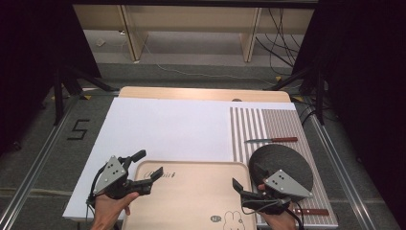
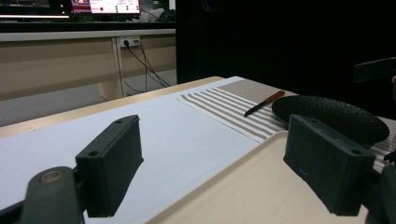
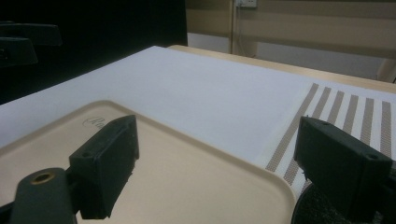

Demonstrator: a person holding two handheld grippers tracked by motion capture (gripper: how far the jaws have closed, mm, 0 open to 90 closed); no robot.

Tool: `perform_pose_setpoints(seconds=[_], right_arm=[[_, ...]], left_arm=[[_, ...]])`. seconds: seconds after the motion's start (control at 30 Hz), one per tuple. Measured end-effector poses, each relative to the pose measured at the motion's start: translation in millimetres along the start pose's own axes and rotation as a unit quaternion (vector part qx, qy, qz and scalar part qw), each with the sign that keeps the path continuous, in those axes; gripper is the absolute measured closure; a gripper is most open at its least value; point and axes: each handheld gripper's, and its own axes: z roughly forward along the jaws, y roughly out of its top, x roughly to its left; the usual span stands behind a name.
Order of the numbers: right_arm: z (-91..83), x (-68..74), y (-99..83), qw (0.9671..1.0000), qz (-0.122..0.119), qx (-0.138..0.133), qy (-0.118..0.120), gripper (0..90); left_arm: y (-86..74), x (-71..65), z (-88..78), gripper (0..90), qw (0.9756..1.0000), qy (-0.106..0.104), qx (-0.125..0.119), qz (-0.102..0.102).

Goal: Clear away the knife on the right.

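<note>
My left gripper (image 1: 149, 164) is held by a hand over the near-left corner of a beige tray (image 1: 191, 201). It stands open with nothing between its fingers. My right gripper (image 1: 246, 176) hovers at the tray's right rim, beside a black round plate (image 1: 282, 163), and is also open and empty. In the left gripper view the left gripper (image 2: 215, 168) looks across the tray (image 2: 243, 191) toward the plate (image 2: 327, 116). In the right gripper view the right gripper (image 3: 219, 168) straddles the tray's corner (image 3: 187, 172).
A white sheet (image 1: 167, 127) covers most of the table. At the right lies a striped mat (image 1: 253, 129) with a red-handled knife (image 1: 271, 140) beyond the plate. A second brown-handled knife (image 1: 311, 211) lies at the mat's near edge. Table legs and cables stand beyond.
</note>
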Motion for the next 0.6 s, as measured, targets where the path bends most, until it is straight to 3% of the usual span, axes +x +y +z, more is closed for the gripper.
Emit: perform_pose_setpoints(seconds=[0.6], right_arm=[[-0.2,-0.4,-0.2,1.0,-0.003,0.004,0.003,14.8]], left_arm=[[1.2,-3.6,-0.3,18.2,1.0,-0.004,0.001,0.004]])
